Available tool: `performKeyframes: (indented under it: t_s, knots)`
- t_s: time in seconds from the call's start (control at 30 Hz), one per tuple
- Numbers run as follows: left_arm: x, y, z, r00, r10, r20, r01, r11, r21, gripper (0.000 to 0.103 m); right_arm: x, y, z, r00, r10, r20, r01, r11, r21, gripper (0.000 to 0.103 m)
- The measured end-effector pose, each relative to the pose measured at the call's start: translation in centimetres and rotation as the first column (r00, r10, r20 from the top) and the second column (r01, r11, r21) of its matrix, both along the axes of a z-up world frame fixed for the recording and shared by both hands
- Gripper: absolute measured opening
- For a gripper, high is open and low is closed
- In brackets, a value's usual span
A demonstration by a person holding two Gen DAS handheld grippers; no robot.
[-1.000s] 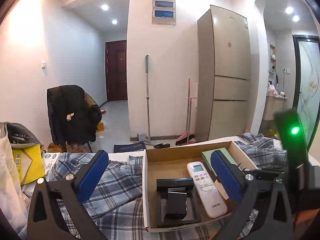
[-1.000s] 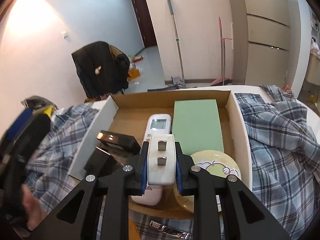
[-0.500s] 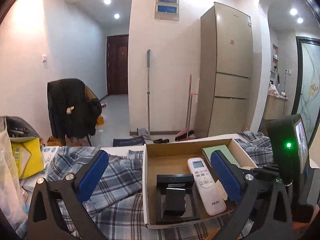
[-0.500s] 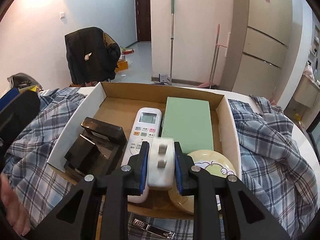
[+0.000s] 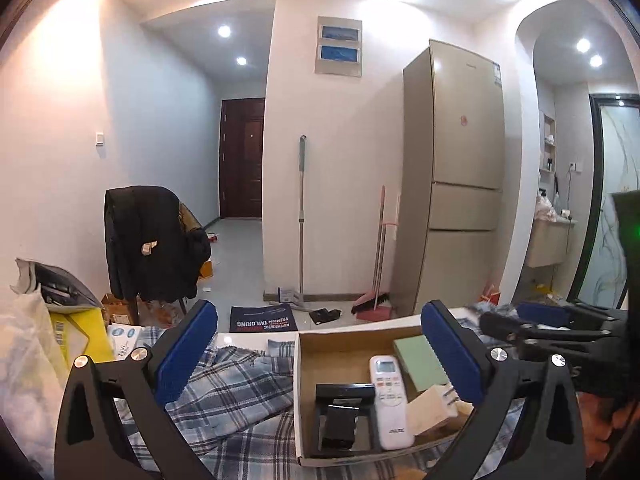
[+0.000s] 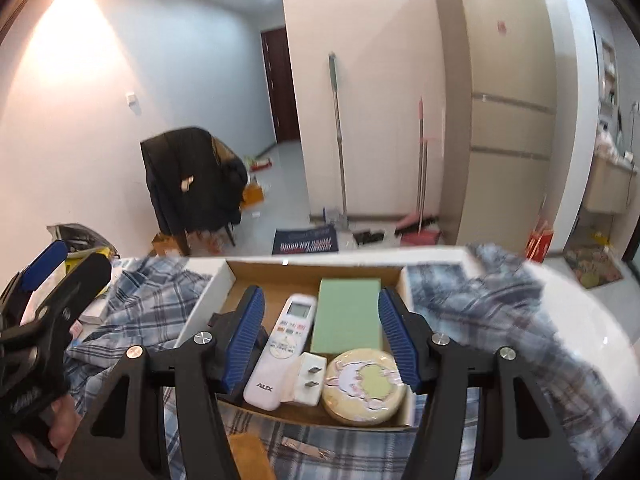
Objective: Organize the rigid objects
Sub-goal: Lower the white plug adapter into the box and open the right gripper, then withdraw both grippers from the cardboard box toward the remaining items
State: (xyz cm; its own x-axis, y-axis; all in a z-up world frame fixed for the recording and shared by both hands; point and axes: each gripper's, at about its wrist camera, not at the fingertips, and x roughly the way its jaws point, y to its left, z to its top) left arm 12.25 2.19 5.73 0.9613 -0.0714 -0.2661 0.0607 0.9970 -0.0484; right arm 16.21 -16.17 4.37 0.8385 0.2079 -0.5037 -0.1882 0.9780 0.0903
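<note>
An open cardboard box (image 6: 312, 270) on plaid cloth holds a white AUX remote (image 6: 286, 344), a green flat box (image 6: 346, 316), a round cream tin (image 6: 364, 386) and a black stand (image 5: 340, 412). A white plug adapter (image 6: 306, 378) lies loose between remote and tin, prongs up. My right gripper (image 6: 322, 340) hovers above the box, its jaws opening with nothing between them; it appears as the right gripper (image 5: 520, 322) at the right edge of the left wrist view. My left gripper (image 5: 318, 354) stands wide open and bare, left of the box.
Blue plaid cloth (image 6: 500, 304) covers the white table (image 6: 592, 320) around the box. A small metal tool (image 6: 308, 448) and a brown item (image 6: 248, 452) lie in front of the box. A yellow bag (image 5: 76, 336) and papers crowd the left end.
The right gripper was shut on the white plug adapter; it has let it go into the box, opened and risen. The left gripper has lifted a little.
</note>
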Motion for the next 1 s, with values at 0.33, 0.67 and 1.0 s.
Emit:
performKeyframes:
  t_s: [0.33, 0.67, 1.0]
  knots:
    - [-6.7, -1.3, 3.3, 0.999, 0.017, 0.031, -0.017, 1.0, 0.019, 0.103, -8.3, -4.0, 3.8, 0.979, -0.147, 0.141, 0.137, 0.988, 0.077, 0.087]
    - [-10.4, -2.6, 3.7, 0.999, -0.025, 0.025, 0.026, 0.998, -0.055, 0.103, -11.1, -5.7, 3.8, 0.971, -0.154, 0.181, 0.121, 0.976, 0.183, 0.102]
    - [-6.5, -5.2, -3.6, 0.932, -0.265, -0.248, 0.294, 0.952, 0.089, 0.103, -11.1, -7.2, 1.6, 0.976, -0.112, 0.188, 0.086, 0.986, 0.143, 0.102]
